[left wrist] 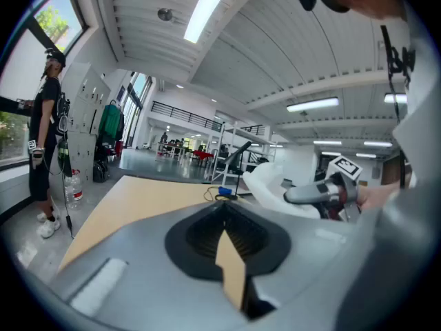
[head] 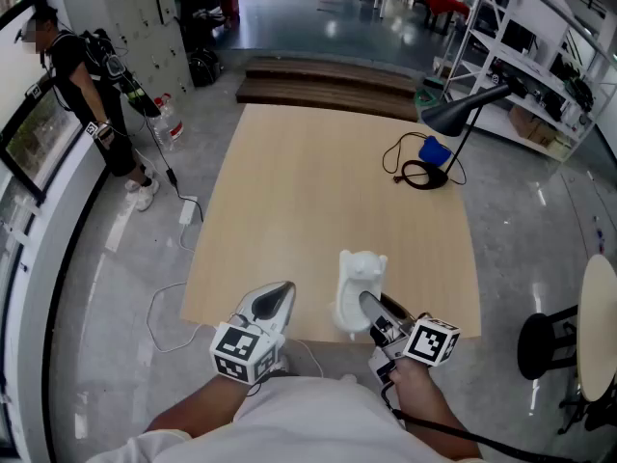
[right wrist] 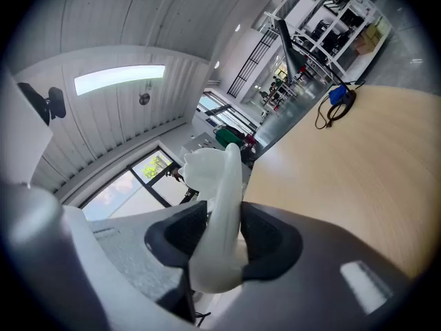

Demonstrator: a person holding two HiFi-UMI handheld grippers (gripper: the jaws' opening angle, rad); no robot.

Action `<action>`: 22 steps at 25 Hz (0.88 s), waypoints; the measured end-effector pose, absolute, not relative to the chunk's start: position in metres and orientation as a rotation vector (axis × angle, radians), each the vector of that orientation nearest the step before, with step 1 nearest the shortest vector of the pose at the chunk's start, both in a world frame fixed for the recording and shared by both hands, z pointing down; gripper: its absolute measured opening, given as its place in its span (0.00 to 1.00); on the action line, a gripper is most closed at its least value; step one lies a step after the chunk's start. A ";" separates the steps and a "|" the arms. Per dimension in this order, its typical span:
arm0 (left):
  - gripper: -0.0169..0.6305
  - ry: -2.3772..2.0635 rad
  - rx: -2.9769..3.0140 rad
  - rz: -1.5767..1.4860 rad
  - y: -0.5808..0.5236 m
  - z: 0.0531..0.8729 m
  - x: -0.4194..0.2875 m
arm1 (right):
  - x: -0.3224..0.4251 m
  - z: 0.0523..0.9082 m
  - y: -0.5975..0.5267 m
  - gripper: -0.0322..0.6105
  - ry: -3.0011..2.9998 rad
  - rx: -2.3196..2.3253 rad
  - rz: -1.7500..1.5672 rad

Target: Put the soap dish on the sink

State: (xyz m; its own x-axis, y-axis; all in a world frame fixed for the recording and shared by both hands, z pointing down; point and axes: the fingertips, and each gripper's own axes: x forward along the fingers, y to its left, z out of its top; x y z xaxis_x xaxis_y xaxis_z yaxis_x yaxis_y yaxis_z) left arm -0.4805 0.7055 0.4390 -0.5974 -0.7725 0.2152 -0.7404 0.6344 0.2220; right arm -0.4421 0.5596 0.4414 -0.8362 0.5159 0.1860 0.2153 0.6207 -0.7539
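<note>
**White soap dish clamped in the right hand-held gripper, at the lower middle of the head view**

The right hand-held gripper (head: 372,309) (right wrist: 224,221) has its jaws closed on the soap dish (head: 359,273) (right wrist: 217,178). The dish stands on edge between the pads, its thin rim rising out of the jaws toward the upper middle of the right gripper view. In the head view it sits over the near edge of the bench (head: 318,191); whether it touches the bench cannot be told. The left hand-held gripper (head: 275,299) (left wrist: 224,216) is at the dish's lower left, apart from it, with its jaw tips together and nothing between them. A black desk lamp (head: 463,114) stands at the bench's upper right.
</note>
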 end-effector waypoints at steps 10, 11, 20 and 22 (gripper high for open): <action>0.04 -2.560 1.241 -0.169 0.702 0.438 -0.474 | -0.440 0.443 0.567 0.29 -2.450 -0.583 1.057; 0.04 -2.561 1.242 -0.169 0.703 0.437 -0.475 | -0.440 0.443 0.568 0.29 -2.451 -0.580 1.054; 0.04 -2.553 1.250 -0.160 0.711 0.437 -0.478 | -0.438 0.434 0.573 0.29 -2.469 -0.593 1.101; 0.04 -2.539 1.265 -0.155 0.713 0.438 -0.478 | -0.437 0.432 0.579 0.29 -2.477 -0.597 1.096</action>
